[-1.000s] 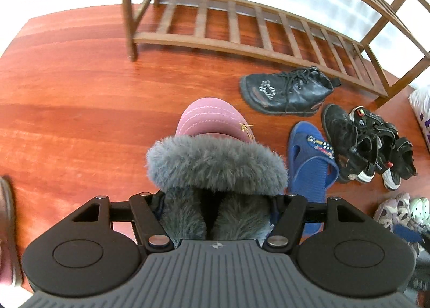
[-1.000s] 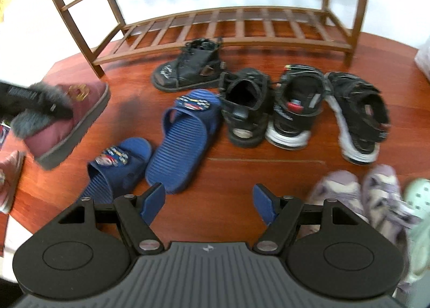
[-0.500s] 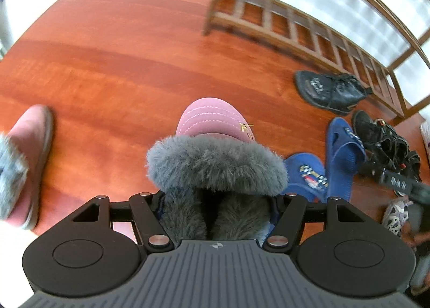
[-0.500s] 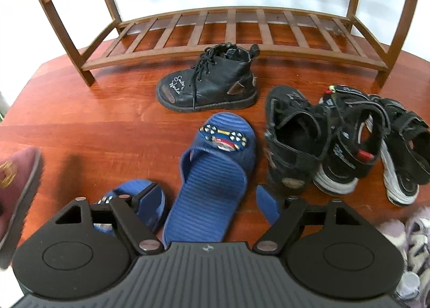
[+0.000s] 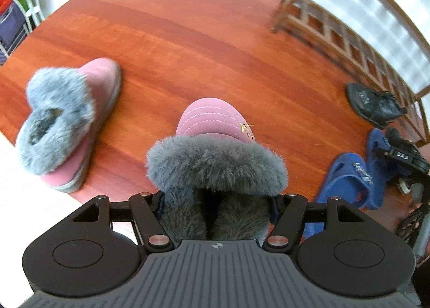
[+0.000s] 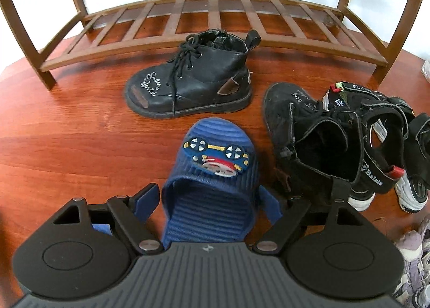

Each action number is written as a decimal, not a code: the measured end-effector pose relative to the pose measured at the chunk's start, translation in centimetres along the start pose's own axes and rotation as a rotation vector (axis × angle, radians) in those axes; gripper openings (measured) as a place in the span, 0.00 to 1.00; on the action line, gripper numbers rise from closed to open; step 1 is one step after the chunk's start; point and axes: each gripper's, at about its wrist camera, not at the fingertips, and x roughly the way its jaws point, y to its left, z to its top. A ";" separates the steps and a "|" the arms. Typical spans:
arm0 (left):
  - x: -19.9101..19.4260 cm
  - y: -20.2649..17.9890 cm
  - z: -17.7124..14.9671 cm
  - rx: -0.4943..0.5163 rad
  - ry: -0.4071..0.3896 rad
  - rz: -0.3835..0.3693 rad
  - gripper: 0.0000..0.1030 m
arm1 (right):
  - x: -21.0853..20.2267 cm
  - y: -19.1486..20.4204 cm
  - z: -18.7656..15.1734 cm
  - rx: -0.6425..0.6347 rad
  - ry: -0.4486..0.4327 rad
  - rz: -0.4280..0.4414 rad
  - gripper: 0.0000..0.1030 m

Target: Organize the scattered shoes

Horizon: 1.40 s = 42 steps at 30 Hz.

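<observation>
The left gripper (image 5: 216,200) is clamped on the grey fur collar of a pink slipper (image 5: 215,125) held above the wooden floor (image 5: 188,39), its fingertips buried in the fur, while the matching slipper (image 5: 67,125) lies on the floor to its left. The right gripper (image 6: 208,200) stands wide open astride a blue slide sandal (image 6: 215,163), blue pads just clear of its sides and its heel hidden under the gripper body. The second blue sandal (image 5: 346,179) is partly cut off behind the left gripper's housing, and the shoe rack (image 6: 215,12) runs out of frame.

Pink slipper (image 5: 215,117) (grey fur trim)
</observation>
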 end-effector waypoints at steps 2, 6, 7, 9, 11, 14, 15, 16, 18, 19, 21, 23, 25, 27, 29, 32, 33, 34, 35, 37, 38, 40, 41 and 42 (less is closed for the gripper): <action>0.4 1.0 0.2 0.000 -0.001 0.016 0.65 | 0.1 0.1 0.0 0.000 -0.001 -0.003 0.83; 1.2 2.5 0.8 0.014 0.002 0.042 0.65 | 0.2 0.2 0.0 0.000 -0.002 -0.009 0.83; 1.4 2.8 1.1 0.018 0.005 0.047 0.65 | 0.2 0.2 0.0 0.000 -0.002 -0.010 0.83; 1.9 3.6 1.5 0.026 0.010 0.058 0.65 | 0.3 0.2 0.0 0.000 -0.003 -0.013 0.83; 2.2 4.1 2.0 0.032 0.007 0.064 0.65 | 0.3 0.3 0.0 -0.001 -0.003 -0.016 0.82; 2.6 4.5 2.4 0.043 0.002 0.072 0.65 | 0.4 0.4 0.0 -0.001 -0.004 -0.020 0.80; 2.7 4.5 2.5 0.046 0.001 0.072 0.65 | 0.5 0.4 0.0 -0.001 -0.005 -0.022 0.79; 2.9 4.5 2.7 0.052 0.000 0.074 0.65 | 0.5 0.4 0.0 -0.001 -0.005 -0.023 0.79; 3.3 4.6 3.0 0.065 0.004 0.078 0.66 | 0.6 0.5 0.0 -0.001 -0.005 -0.026 0.78; 3.6 4.6 3.1 0.075 0.010 0.083 0.66 | 0.6 0.5 0.0 -0.001 -0.006 -0.028 0.78; 4.1 4.8 3.2 0.090 0.021 0.092 0.67 | 0.6 0.6 0.0 -0.001 -0.006 -0.031 0.77; 4.3 4.9 3.1 0.102 0.030 0.097 0.69 | 0.7 0.6 0.0 -0.001 -0.007 -0.034 0.75; 4.3 4.8 3.1 0.110 0.041 0.097 0.69 | 0.8 0.7 0.0 -0.001 -0.008 -0.037 0.74; 4.1 4.9 3.1 0.103 0.040 0.090 0.72 | 0.8 0.7 0.0 -0.001 -0.008 -0.039 0.73; 3.6 4.9 3.2 0.093 0.039 0.079 0.79 | 0.9 0.8 0.0 -0.002 -0.009 -0.042 0.73; 3.1 4.9 3.6 0.079 0.037 0.057 0.83 | 1.0 0.9 0.0 -0.002 -0.010 -0.047 0.73; 2.8 5.0 3.7 0.073 0.035 0.056 0.84 | 1.0 0.9 0.0 -0.002 -0.010 -0.048 0.73; 2.6 5.0 3.8 0.067 0.033 0.055 0.84 | 1.0 0.9 0.0 -0.002 -0.010 -0.050 0.73; 2.4 5.0 3.9 0.061 0.030 0.054 0.84 | 1.1 1.0 0.0 -0.002 -0.011 -0.051 0.73; 1.9 5.0 4.0 0.049 0.026 0.053 0.84 | 0.5 1.0 -0.1 -0.010 -0.011 -0.040 0.73; 1.5 5.0 4.0 0.040 0.014 0.055 0.84 | 0.0 1.0 -0.2 -0.015 -0.011 -0.028 0.73; 0.8 5.0 4.1 0.031 -0.006 0.055 0.85 | -1.0 1.1 -0.4 -0.036 -0.013 -0.008 0.73; 0.3 5.0 4.2 0.026 -0.022 0.056 0.86 | -1.5 1.2 -0.6 -0.050 -0.016 -0.002 0.73; -0.2 4.9 4.3 0.021 -0.037 0.056 0.86 | -2.2 1.3 -0.8 -0.064 -0.019 0.005 0.73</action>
